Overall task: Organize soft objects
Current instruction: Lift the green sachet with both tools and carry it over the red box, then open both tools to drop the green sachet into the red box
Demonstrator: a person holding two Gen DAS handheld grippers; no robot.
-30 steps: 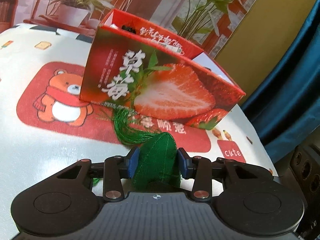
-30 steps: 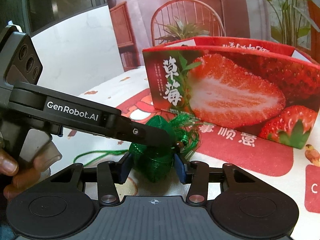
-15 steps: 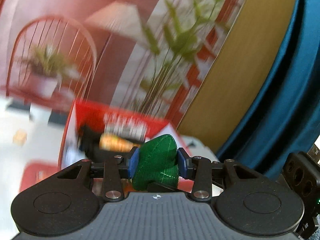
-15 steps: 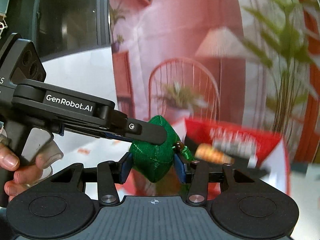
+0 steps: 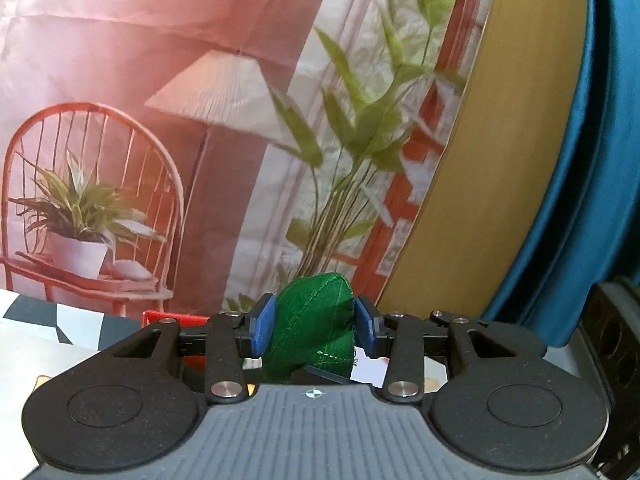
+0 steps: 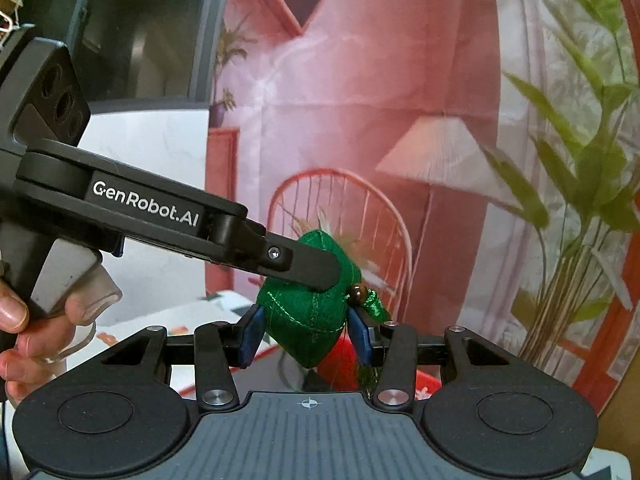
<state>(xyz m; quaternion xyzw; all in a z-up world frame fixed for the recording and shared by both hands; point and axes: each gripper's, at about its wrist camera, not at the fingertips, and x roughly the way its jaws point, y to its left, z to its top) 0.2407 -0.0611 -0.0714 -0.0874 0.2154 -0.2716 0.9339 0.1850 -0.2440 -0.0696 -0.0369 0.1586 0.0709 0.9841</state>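
A green stitched fabric pouch [image 5: 310, 332] with a bead and tassel [image 6: 366, 300] is held in the air by both grippers at once. My left gripper [image 5: 314, 322] is shut on it, its blue pads pressing both sides. In the right wrist view my right gripper [image 6: 306, 330] is shut on the same pouch [image 6: 304, 320] from a crossing angle, and one black finger [image 6: 312, 268] of the left gripper reaches in from the left over the top of the pouch. Only the rim of the red strawberry box [image 5: 160, 316] shows below, behind the fingers.
A printed backdrop with a chair, potted plant [image 5: 80, 216] and lamp fills the background. A blue curtain [image 5: 592, 160] hangs at the right. The patterned tablecloth [image 5: 40, 344] lies low on the left. A person's hand [image 6: 24, 320] grips the left tool's handle.
Both grippers have risen together with the pouch, from table level in front of the strawberry box to above it. The box has dropped to the bottom of both views.
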